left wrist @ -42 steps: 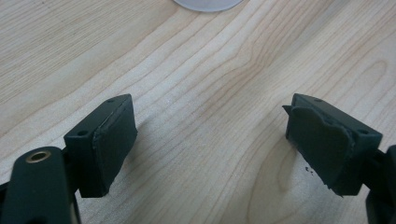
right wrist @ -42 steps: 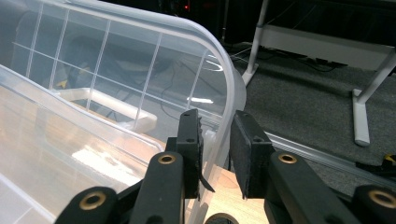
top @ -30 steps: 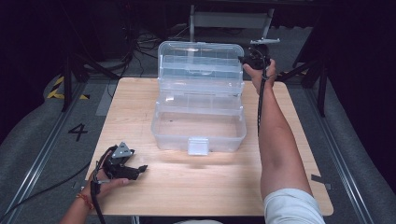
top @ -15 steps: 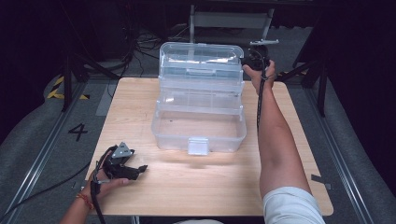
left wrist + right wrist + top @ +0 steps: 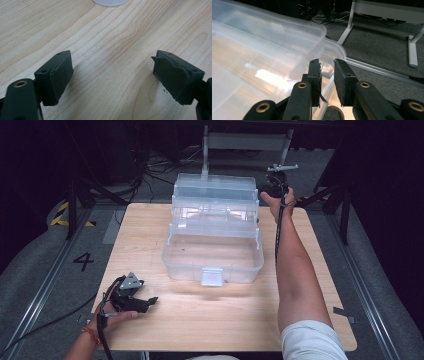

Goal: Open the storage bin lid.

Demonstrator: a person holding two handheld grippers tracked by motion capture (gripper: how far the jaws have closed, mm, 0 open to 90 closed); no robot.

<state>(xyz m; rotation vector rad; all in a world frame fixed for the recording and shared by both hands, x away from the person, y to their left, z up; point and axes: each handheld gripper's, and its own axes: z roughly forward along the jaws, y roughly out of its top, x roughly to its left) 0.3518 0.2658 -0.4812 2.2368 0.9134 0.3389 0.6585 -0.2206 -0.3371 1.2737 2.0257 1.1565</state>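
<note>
Up at the tabletop's far edge, the right gripper has just been closing its jaws on the rim of the clear plastic box, whose ribbed tiers stand folded open with the lowest tray bare. The left gripper rests on pale woodgrain, jaws wide apart.

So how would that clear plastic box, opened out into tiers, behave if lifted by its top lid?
The clear plastic box looks thin-walled and empty, so probably light. Its stepped tiers stand high and lean back, so a pull at the top lid may rock or tip it. The smooth plastic looks slippery for the right tongs beside the lid's rim.
</note>
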